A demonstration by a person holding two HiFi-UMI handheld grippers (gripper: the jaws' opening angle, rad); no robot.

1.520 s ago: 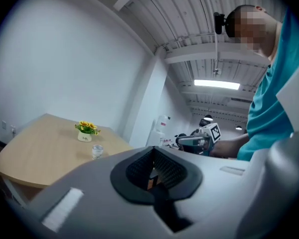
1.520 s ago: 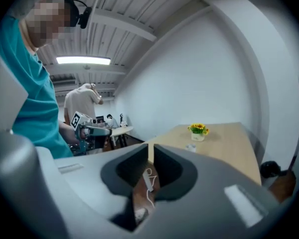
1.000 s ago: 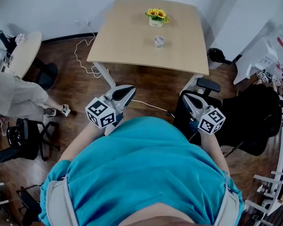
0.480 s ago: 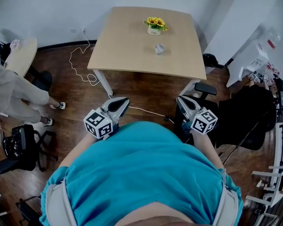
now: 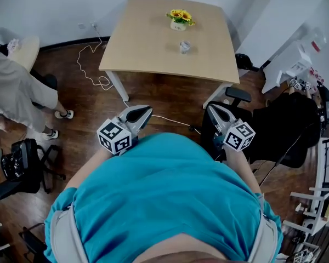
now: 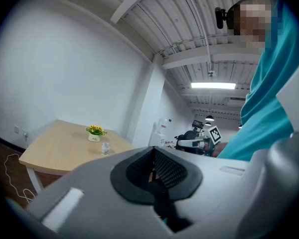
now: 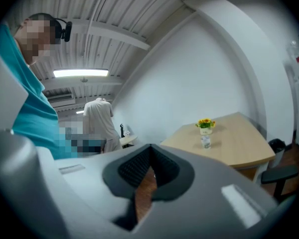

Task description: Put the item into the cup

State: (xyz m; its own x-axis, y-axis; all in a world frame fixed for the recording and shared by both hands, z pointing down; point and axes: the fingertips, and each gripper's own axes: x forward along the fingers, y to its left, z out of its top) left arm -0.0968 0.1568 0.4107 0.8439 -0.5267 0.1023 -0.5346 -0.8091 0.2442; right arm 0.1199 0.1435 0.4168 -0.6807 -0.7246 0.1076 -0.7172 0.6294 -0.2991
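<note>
A dark wooden floor (image 5: 170, 100) fills most of the head view, and on it, at the far side, a pale wooden table (image 5: 148, 43) is set against the wall. Near the bottom, the teal shirt (image 5: 164, 196) of the person holding the tools takes up the frame, and a black office chair (image 5: 233, 98) is seen just right of the table's near corner. A second person in light clothes (image 5: 13, 89) is seen at the left edge. The left tongs (image 5: 146, 109) and right tongs (image 5: 210, 108) are held close to the body, both closed with their pads brought together and nothing gripped between them. On the table a small pot of yellow flowers (image 5: 180, 20) is placed towards the far edge, and the cup (image 5: 185, 47) stands upright just in front of it, mouth up, its long axis vertical. The cup lies straight ahead of both tongs and well apart from them, with a stretch of floor and the table's near edge between; it falls between the two lines of aim, and the right tongs are judged slightly nearer. The item to be put in cannot be made out in any view. A label on the pot is too small to be read; the marker cubes carry only black-and-white squares.
</note>
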